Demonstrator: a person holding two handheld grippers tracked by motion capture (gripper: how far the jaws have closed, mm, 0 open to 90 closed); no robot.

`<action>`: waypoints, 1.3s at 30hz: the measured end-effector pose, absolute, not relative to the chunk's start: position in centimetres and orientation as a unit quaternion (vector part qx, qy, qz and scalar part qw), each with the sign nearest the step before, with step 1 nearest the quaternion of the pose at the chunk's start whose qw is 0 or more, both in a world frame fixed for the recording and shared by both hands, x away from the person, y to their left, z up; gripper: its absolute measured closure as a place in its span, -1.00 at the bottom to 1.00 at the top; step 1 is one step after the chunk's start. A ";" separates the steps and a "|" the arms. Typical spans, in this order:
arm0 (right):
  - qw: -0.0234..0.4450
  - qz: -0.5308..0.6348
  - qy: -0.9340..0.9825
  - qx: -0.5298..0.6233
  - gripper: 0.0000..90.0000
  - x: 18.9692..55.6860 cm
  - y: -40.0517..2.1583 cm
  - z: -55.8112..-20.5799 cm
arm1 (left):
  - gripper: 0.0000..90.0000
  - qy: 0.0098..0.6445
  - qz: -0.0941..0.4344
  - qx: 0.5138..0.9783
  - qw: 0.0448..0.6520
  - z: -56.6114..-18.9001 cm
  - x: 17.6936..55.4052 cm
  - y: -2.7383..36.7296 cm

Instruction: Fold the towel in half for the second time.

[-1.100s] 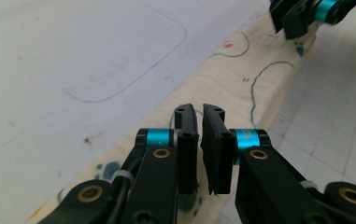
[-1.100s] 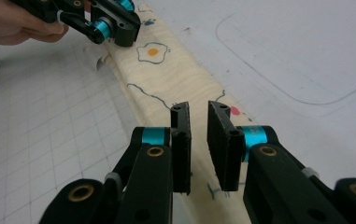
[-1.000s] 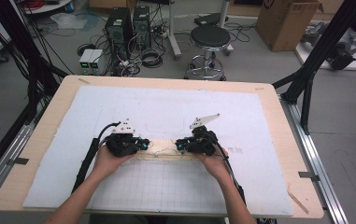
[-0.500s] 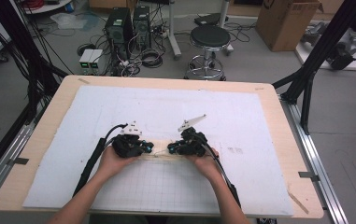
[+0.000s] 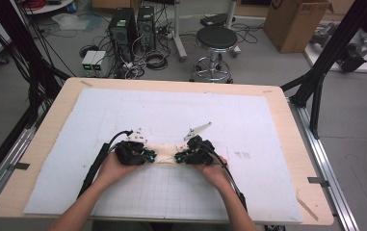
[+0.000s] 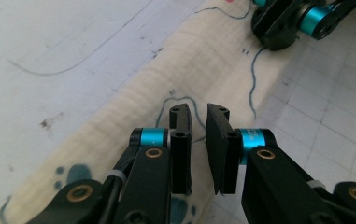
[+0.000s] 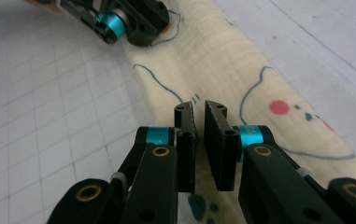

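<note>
Near the middle of the desk (image 5: 41,159), toward its near edge, lies a cream cloth (image 5: 165,155) folded into a long narrow strip, printed with blue outline drawings, blue-green dots and a red dot. It runs left to right on the white mat (image 5: 181,120), just along the far edge of a printed grid (image 5: 171,192) that covers the near part of the mat.

The left gripper (image 5: 147,157) sits at the strip's left end and the right gripper (image 5: 180,157) at its right end, their tips pointing toward each other with a short stretch of cloth between them. In the left gripper view, the left gripper (image 6: 198,140) hangs just above the strip; its fingers (image 6: 180,135) stand a narrow gap apart with nothing pinched between them, and they have just been parting a little. In the right gripper view, the right gripper (image 7: 197,135) hovers over the strip's near edge, its fingers (image 7: 185,133) close together with only a slim gap, and no cloth is caught in it.

A person's hands and bare forearms come in from the near side, one on each gripper, and a black cable (image 5: 92,171) trails back from the left one.

Beyond the desk's far edge stand a black round stool (image 5: 216,38), two computer towers (image 5: 133,24) amid loose cables on the floor, and a cardboard box (image 5: 294,21) at far right.
</note>
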State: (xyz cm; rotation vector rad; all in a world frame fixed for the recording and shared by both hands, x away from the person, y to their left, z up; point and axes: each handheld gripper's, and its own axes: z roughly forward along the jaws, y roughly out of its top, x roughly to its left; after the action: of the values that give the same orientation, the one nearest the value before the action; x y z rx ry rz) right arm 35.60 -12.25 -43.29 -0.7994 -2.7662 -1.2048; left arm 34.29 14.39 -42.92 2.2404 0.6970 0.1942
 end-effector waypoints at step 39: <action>-0.082 -0.402 -0.875 -0.258 0.24 34.0 -20.7 -44.0 | 0.28 0.299 0.095 0.860 0.403 -43.8 33.9 20.4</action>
State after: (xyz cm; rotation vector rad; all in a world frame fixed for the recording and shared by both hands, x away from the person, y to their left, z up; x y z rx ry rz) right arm 33.95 -20.68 -44.00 -0.8562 -2.9006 -1.3331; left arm 33.93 20.38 -43.78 2.1729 0.7556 0.2408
